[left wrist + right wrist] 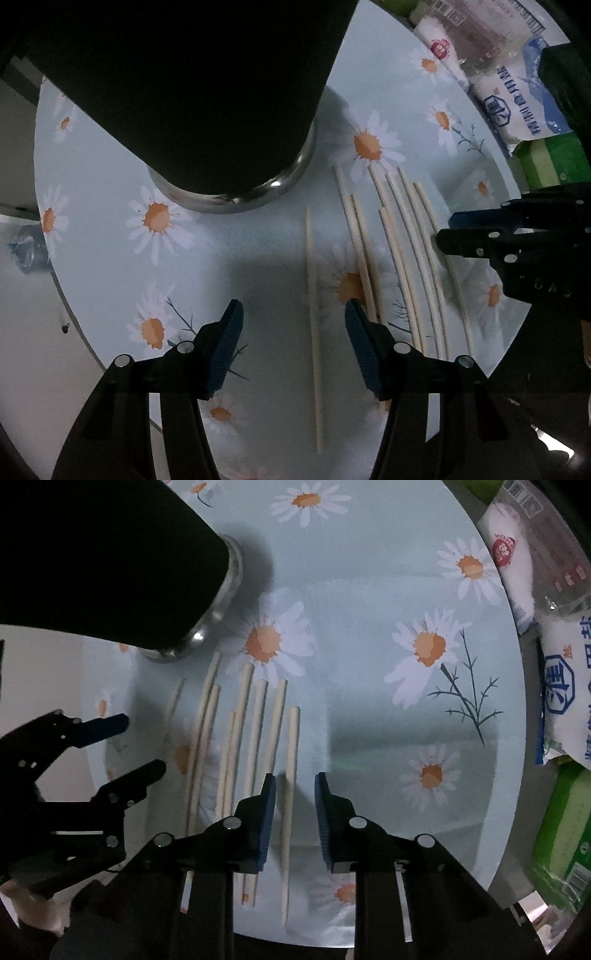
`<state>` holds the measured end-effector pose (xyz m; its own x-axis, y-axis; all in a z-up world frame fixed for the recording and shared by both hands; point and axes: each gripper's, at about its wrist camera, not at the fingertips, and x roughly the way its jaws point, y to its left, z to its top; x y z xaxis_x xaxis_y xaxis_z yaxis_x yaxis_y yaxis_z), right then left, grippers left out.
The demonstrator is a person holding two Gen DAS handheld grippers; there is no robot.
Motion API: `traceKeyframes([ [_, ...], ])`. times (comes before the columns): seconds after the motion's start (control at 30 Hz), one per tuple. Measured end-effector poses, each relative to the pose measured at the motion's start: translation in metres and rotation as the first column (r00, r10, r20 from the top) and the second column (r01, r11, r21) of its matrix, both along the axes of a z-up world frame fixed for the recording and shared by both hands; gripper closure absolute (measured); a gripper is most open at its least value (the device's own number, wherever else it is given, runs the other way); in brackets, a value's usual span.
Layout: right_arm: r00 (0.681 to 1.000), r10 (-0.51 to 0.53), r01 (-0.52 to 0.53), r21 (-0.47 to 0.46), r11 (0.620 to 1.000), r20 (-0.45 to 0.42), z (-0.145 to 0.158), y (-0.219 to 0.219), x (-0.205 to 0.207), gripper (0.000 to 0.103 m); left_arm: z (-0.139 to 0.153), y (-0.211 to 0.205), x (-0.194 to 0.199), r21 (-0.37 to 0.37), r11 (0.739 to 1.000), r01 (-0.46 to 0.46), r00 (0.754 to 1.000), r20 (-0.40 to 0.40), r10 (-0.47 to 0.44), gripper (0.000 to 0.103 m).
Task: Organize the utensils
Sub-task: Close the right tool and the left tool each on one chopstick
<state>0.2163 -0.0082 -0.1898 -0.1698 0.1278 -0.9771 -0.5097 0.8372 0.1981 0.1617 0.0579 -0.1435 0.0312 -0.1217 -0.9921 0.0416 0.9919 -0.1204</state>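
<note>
Several pale wooden chopsticks lie side by side on a round table with a daisy-print cloth. One chopstick lies apart on the left, between the blue pads of my left gripper, which is open just above it and clear of it. My right gripper points down over the rightmost chopstick; its jaws straddle the stick with a gap on each side. Each gripper shows in the other's view: the right gripper and the left gripper.
A tall black cup with a shiny metal base stands just beyond the chopsticks. White bags and a green box crowd the table's right edge. Bare cloth lies right of the chopsticks.
</note>
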Motion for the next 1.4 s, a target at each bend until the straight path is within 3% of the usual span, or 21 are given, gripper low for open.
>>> traceKeyframes([
  [0.17,0.997,0.034,-0.029,-0.070,0.997,0.065,-0.005,0.019,-0.014,0.083,-0.006,-0.005,0.000,0.028,1.000,0.000,1.000,-0.014,0.001,0.048],
  [0.3,0.988,0.078,-0.057,-0.155,0.986,0.130,-0.010,0.038,-0.030,0.091,-0.012,-0.013,0.001,0.051,0.999,0.000,1.000,-0.011,0.000,0.048],
  [0.4,0.987,0.067,-0.041,-0.170,0.985,0.147,-0.012,0.046,-0.041,0.097,-0.013,-0.016,0.000,0.065,0.998,-0.008,1.000,-0.004,0.008,0.049],
  [0.6,0.992,0.038,-0.021,-0.132,0.991,0.121,-0.011,0.036,-0.042,0.098,-0.014,-0.020,-0.011,0.083,0.996,-0.035,0.999,0.008,0.035,0.057],
  [0.97,0.996,-0.003,0.003,0.002,1.000,0.086,0.005,0.004,-0.041,0.098,-0.014,-0.029,-0.014,0.123,0.992,-0.010,1.000,-0.024,0.013,0.097],
  [1.2,0.999,-0.021,0.016,0.095,0.995,0.049,0.015,-0.020,-0.026,0.098,-0.011,-0.023,-0.017,0.076,0.994,-0.082,0.996,-0.018,0.084,0.099],
  [1.4,1.000,-0.023,0.019,0.224,0.974,0.017,0.025,-0.042,-0.004,0.098,0.014,-0.022,-0.030,0.017,0.992,-0.128,0.990,0.057,0.127,0.099],
])
